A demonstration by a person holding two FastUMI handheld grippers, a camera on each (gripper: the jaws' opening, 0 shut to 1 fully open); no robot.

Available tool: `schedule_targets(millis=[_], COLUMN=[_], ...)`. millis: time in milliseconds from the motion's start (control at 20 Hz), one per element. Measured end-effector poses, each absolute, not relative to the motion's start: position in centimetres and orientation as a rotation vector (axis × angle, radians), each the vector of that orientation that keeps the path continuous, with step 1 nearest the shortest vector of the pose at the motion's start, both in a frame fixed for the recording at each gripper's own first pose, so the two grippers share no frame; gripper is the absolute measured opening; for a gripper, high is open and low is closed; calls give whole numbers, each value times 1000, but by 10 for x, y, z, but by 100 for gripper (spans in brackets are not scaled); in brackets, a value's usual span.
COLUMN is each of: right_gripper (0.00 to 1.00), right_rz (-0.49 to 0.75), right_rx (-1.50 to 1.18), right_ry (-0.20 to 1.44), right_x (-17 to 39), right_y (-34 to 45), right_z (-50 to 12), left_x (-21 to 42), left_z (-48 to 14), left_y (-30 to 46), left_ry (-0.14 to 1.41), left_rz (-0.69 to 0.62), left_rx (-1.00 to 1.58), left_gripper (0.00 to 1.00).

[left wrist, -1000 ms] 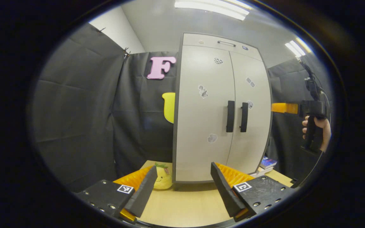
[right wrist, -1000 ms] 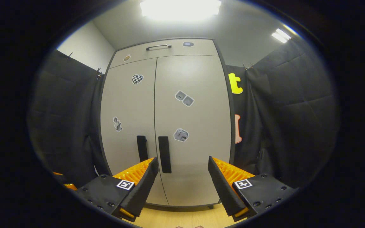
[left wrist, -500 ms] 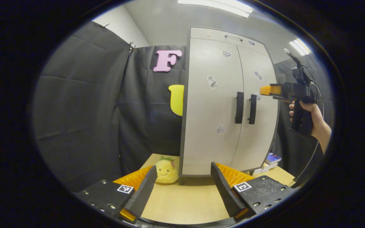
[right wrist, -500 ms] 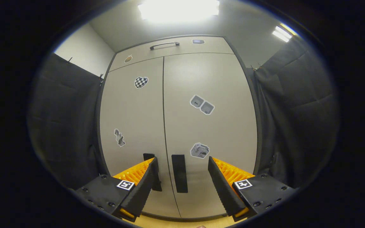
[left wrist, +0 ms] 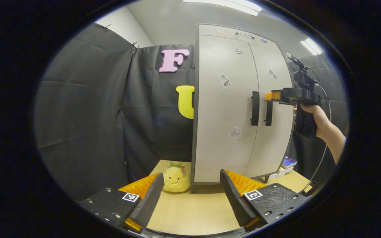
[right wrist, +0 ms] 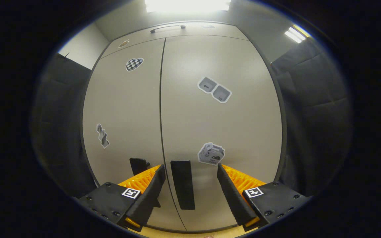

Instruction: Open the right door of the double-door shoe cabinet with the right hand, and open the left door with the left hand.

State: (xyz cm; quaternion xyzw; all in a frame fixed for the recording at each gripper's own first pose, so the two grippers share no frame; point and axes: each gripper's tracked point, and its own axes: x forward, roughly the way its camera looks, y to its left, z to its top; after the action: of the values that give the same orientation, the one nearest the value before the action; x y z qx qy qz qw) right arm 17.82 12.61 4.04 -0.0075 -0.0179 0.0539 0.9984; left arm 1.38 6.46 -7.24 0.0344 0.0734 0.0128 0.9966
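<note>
A tall pale shoe cabinet (left wrist: 225, 109) stands on the wooden table with both doors closed. Each door carries a black vertical handle: the left door handle (left wrist: 255, 108) and the right door handle (left wrist: 269, 113) sit side by side at the centre seam. In the right gripper view the right door handle (right wrist: 183, 184) lies between my open fingers, which do not touch it; the left door handle (right wrist: 138, 165) is partly hidden behind one finger. My right gripper (left wrist: 268, 96), held by a hand, points at the top of the right handle. My left gripper (left wrist: 190, 195) hovers open over the table, well short of the cabinet.
A yellow plush toy (left wrist: 176, 178) sits on the table (left wrist: 190, 215) at the cabinet's front left corner. Books (left wrist: 288, 163) lie by its right foot. A cable hangs from the right gripper. Black cloth walls close in on both sides.
My right gripper moved in toward the cabinet until its fingers bracket the right door handle. The left gripper drew slightly back and left; both doors stay closed.
</note>
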Motion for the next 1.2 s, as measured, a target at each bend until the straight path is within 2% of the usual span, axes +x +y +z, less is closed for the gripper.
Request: schedule_targets(millis=[50, 100, 250, 300, 350, 450, 500, 550, 650, 700, 750, 800, 850, 900, 950, 1000, 1050, 1200], right_gripper=[94, 99, 98, 88, 84, 66, 43, 39, 39, 31, 31, 22, 22, 9, 8, 0, 4, 4], right_rz=[105, 104, 95, 95, 95, 98, 100, 93, 85, 87, 92, 105, 124, 141, 159, 167, 171, 175], right_rx=[-19, -21, -20, -18, -19, -21, -16, -20, -41, -37, -33, -26, -15, 1, -9, -21, -31, -26], right_ry=[-24, -15, 20, 31, 39, 59, 68, 61, 70, 70, 74, 69, 73, 74, 89, 92, 97, 95], right_x=[183, 186, 197, 200, 203, 204, 205, 204, 205, 205, 205, 205, 203, 205, 202, 207, 204, 201], right_y=[127, 129, 131, 132, 133, 137, 139, 139, 138, 138, 138, 139, 138, 139, 138, 139, 138, 138], right_z=[36, 33, 24, 20, 17, 13, 10, 13, 12, 11, 11, 12, 11, 12, 11, 11, 10, 10], left_x=[18, 21, 32, 34, 37, 40, 40, 41, 41, 40, 39, 38, 38, 37, 37, 37, 37, 37], left_z=[-73, -75, -75, -74, -73, -71, -72, -71, -71, -72, -72, -73, -73, -75, -76, -77, -78, -76], left_y=[66, 67, 70, 71, 72, 72, 73, 73, 73, 73, 74, 75, 76, 74, 73, 71, 70, 59], left_ry=[150, 152, 151, 149, 147, 144, 145, 146, 151, 151, 151, 152, 154, 156, 159, 163, 166, 165], left_rz=[23, 20, 14, 14, 13, 11, 11, 11, 8, 8, 10, 13, 18, 20, 18, 15, 12, 2], left_rx=[65, 62, 62, 64, 65, 67, 69, 70, 71, 71, 73, 74, 71, 64, 56, 51, 49, 58], left_gripper=[100, 100, 98, 98, 98, 98, 98, 98, 98, 98, 98, 98, 98, 98, 96, 100, 100, 98])
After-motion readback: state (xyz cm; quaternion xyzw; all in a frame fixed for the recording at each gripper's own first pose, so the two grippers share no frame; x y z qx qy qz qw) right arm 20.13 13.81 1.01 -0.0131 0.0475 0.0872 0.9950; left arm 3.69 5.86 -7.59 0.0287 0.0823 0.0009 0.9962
